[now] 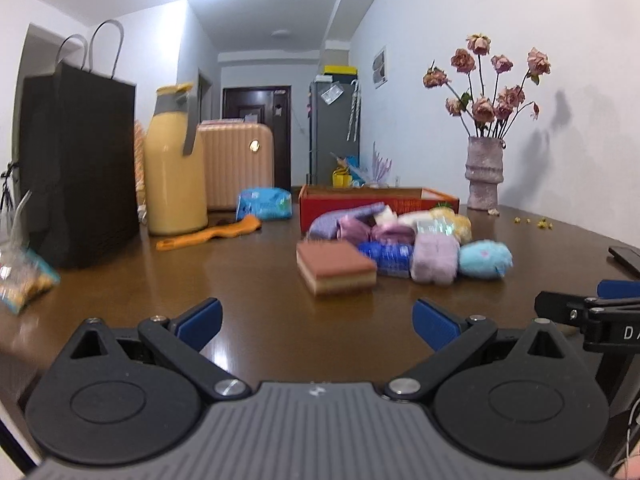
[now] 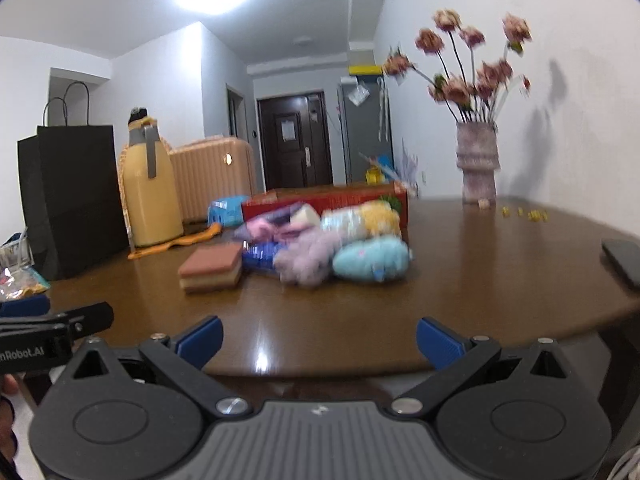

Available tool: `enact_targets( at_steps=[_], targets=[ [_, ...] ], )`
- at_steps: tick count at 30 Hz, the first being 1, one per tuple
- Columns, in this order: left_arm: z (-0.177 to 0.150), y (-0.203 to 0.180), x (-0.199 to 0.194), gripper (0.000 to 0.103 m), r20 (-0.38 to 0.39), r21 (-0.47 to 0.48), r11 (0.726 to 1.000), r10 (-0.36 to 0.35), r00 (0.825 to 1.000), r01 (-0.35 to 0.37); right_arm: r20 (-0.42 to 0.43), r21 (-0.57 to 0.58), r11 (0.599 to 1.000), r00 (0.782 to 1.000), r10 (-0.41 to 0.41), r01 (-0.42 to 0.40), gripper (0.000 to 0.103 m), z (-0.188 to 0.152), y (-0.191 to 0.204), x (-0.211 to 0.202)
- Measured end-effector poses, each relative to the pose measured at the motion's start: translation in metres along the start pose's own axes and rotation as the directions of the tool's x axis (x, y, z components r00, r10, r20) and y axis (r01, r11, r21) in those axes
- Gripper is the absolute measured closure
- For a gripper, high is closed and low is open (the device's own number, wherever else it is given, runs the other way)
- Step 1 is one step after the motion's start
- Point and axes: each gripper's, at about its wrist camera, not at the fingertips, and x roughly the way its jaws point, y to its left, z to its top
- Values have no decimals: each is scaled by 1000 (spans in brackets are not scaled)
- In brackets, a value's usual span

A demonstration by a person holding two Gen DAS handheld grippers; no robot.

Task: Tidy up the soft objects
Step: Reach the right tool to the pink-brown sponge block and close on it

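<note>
Blue-padded fingers (image 1: 202,318) of the left gripper (image 1: 318,322) stand wide apart and empty over the near edge of a glossy brown wooden table (image 1: 248,280), while the right gripper (image 2: 320,338), just beside it, is equally spread and holds nothing. Ahead of both, toward the middle of the table, lies the heap of soft goods to be sorted: a brown-topped, tan-layered rectangular sponge (image 1: 336,268) nearest on the left, touching a blue crinkly plastic packet (image 1: 386,258), then a lilac fuzzy rolled sock (image 1: 435,260) and a pale blue plush ball (image 1: 485,259) at the right end, with purple and pink folded cloths (image 1: 352,224) and a yellow fluffy bundle (image 1: 452,218) piled behind. A low red cardboard box (image 1: 376,200) sits against the far side of the heap, likely the place for them. To the far left stand a tall yellow vacuum flask (image 1: 174,168) and a black paper carrier bag (image 1: 80,164); to the far right, a mottled pink ceramic vase of dried roses (image 1: 484,172). Everything in the pile looks light and yielding, so a squeeze across the middle should hold; the sponge offers flat sides for the pads, the plush ball and sock will compress and may slip if pinched at an edge, and the plastic packet looks slick.
</note>
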Motion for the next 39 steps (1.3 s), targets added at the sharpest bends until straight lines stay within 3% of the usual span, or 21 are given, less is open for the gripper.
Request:
enact_targets(
  at_steps=[5,9,14,19,20,21,25,27,28,29,30,31,33,35,37,39],
  targets=[
    [30,8,58,0,-71,-14,999,-35,997,34,6,-17,999,999,38,-38,1,33,-2,47],
    [42,19,111,0,-165,-26,998,-68,984,65,-75,-25,991,989,131,-133,12,47,14,92],
    [62,61,167,0,-235,-43,999,-37,971,28,-180,-47,966,953,244,-256,13,48,58,142],
    [75,96,207,0,-271,-26,999,25,962,-34,-258,-132,952,937,235,-275,14,47,107,194],
    [77,101,211,0,-268,-24,999,29,963,-37,-279,-132,951,931,237,-281,18,47,113,203],
    [79,106,214,0,-267,-25,999,34,963,-42,-295,-127,951,926,234,-281,34,47,116,209],
    [82,111,223,0,-278,-39,999,0,960,-11,-336,-97,925,887,317,-368,38,53,108,204],
    [80,106,222,0,-283,-43,998,-57,957,46,-388,-77,881,828,405,-466,36,55,88,190],
    [78,101,221,0,-287,-47,996,-88,954,78,-415,-84,870,811,413,-486,36,55,76,184],
    [77,97,221,0,-290,-55,993,-113,950,102,-421,-100,870,813,402,-482,31,56,62,177],
    [76,90,220,0,-292,-63,990,-140,946,127,-411,-114,888,835,366,-446,20,56,50,172],
    [75,85,221,0,-297,-71,986,-168,940,154,-392,-124,918,868,304,-377,16,57,38,166],
    [74,74,222,0,-304,-107,971,-237,923,215,-358,-111,957,909,212,-267,19,61,19,155],
    [73,64,220,3,-306,-138,953,-301,903,271,-316,-19,972,924,215,-233,29,64,5,142],
    [70,53,218,5,-300,-130,941,-336,893,311,-273,132,963,926,263,-234,37,63,-5,133],
    [68,42,221,20,-311,-112,939,-343,886,324,-253,255,939,921,297,-232,46,59,-7,136]
  ],
)
